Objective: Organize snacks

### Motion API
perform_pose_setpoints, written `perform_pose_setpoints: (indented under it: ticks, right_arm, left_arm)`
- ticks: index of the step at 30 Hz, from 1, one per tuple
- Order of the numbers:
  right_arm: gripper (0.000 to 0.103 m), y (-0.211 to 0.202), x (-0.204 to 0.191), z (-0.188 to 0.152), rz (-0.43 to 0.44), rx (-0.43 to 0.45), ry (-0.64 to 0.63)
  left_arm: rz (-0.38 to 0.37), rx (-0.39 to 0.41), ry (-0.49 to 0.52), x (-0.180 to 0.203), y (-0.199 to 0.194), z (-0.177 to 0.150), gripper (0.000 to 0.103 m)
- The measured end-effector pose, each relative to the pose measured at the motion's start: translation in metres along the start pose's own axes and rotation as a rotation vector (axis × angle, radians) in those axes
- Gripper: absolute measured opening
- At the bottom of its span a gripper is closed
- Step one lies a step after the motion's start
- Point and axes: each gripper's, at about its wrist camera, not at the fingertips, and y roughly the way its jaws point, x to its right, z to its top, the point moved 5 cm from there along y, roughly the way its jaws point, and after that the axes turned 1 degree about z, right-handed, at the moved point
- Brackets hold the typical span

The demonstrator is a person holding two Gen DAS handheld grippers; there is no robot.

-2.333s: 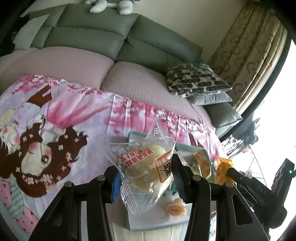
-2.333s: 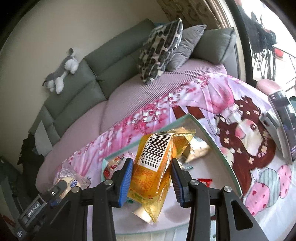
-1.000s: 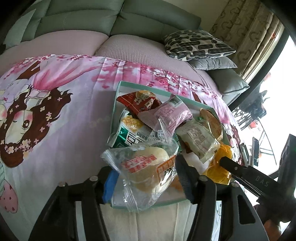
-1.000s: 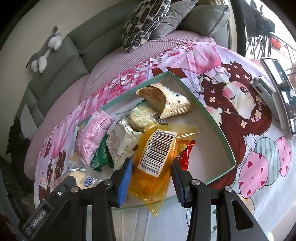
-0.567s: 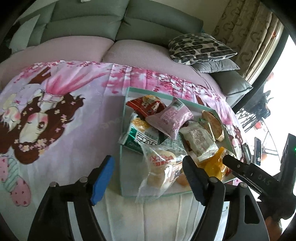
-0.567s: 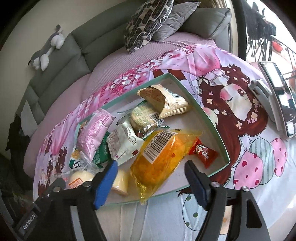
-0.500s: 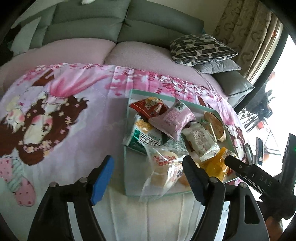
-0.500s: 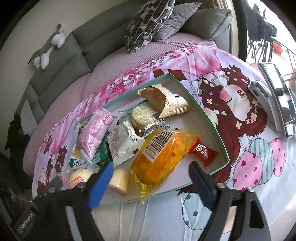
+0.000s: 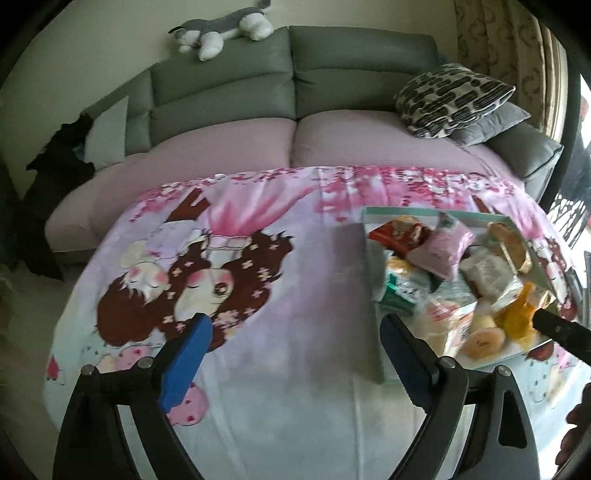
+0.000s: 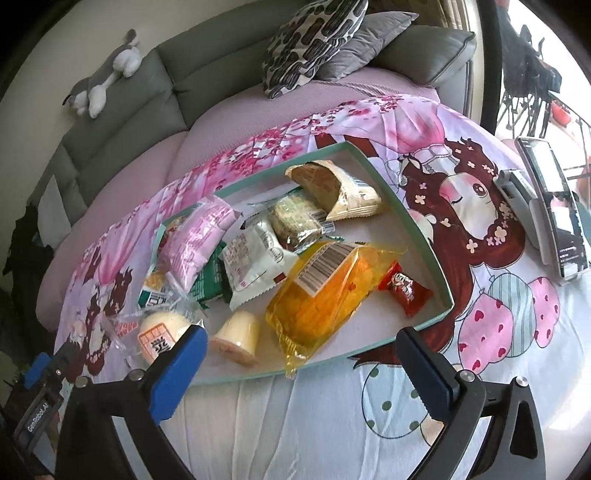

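A shallow teal-rimmed tray [image 10: 424, 236] lies on the pink cartoon cloth and holds several snack packets. The clear-wrapped bun [image 10: 159, 332] lies at its left end and the orange packet [image 10: 325, 295] in its middle, next to a small red candy [image 10: 406, 288] and a pale roll [image 10: 236, 332]. My right gripper [image 10: 299, 350] is open and empty above the tray's near edge. My left gripper [image 9: 295, 339] is open and empty over the bare cloth, left of the tray [image 9: 369, 258]. The bun [image 9: 450, 321] and orange packet [image 9: 517, 321] show blurred there.
A grey sofa [image 9: 295, 92] with a patterned cushion [image 9: 450, 96] and a plush toy [image 9: 221, 33] stands behind the table. Phones or devices [image 10: 554, 206] lie on the cloth right of the tray. The cloth [image 9: 184, 258] stretches left of the tray.
Both grippers opened and let go: the bun and the orange packet now lie in the tray. Both grippers then drew back, and the left one swung left over the cloth.
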Motion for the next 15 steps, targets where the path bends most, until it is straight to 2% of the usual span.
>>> perform_pose_setpoints:
  ticks: [10,15]
  right_arm:
    - [0.103,-0.004,-0.020,-0.016,-0.018,-0.015,-0.081]
    - [0.103,0.001,-0.035,-0.028,-0.012,-0.042,-0.125]
  left_arm:
    - [0.075,-0.007,-0.038,-0.032,-0.006,-0.013,0.099]
    - [0.048,-0.029,-0.066,-0.039,-0.004,-0.022,0.100]
